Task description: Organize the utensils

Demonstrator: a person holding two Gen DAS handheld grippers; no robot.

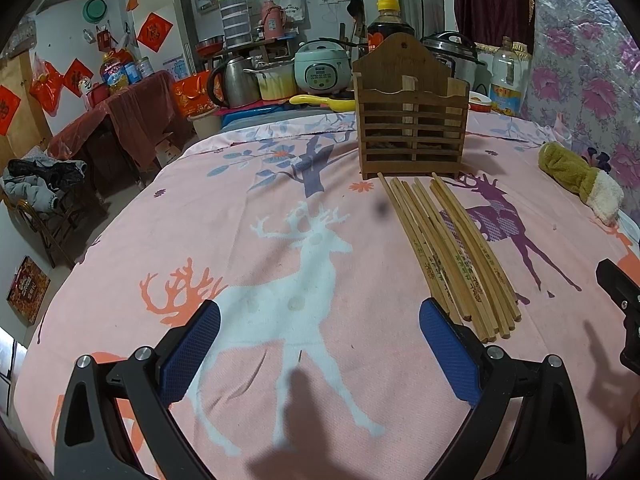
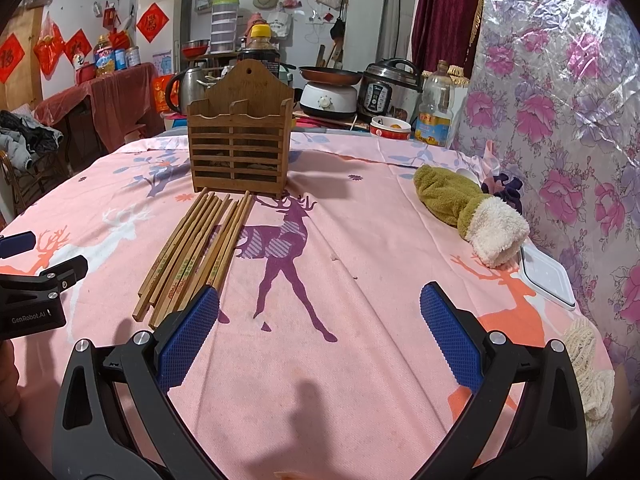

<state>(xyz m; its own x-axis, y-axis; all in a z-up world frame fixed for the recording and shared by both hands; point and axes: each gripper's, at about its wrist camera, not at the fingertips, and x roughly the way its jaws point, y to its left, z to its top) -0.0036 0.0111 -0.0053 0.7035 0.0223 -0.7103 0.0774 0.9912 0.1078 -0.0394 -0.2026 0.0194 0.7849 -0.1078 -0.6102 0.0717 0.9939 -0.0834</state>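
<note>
**Chopsticks loose, both tools idle**

Chopsticks (image 1: 448,252) are lying bundled mid-bench, tips touching the wooden holder (image 1: 412,120) standing toward the far edge. Left tool (image 1: 320,352) and right tool (image 2: 320,340) are hovering spread wide, gripping nothing.

White wall (image 1: 68,28) at my ten o'clock, hung with red paper charms (image 1: 154,33); maroon curtain (image 2: 444,12) at one o'clock.

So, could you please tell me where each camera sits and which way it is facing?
Left wrist: on the left gripper, low over the pink cloth, facing the wooden holder; its jaws stand open, chopsticks to its right.
Right wrist: on the right gripper, facing the same way; jaws open, chopsticks to its left, left gripper at the left edge.
Shared: holder, chopsticks, cloth, green mitten.
</note>
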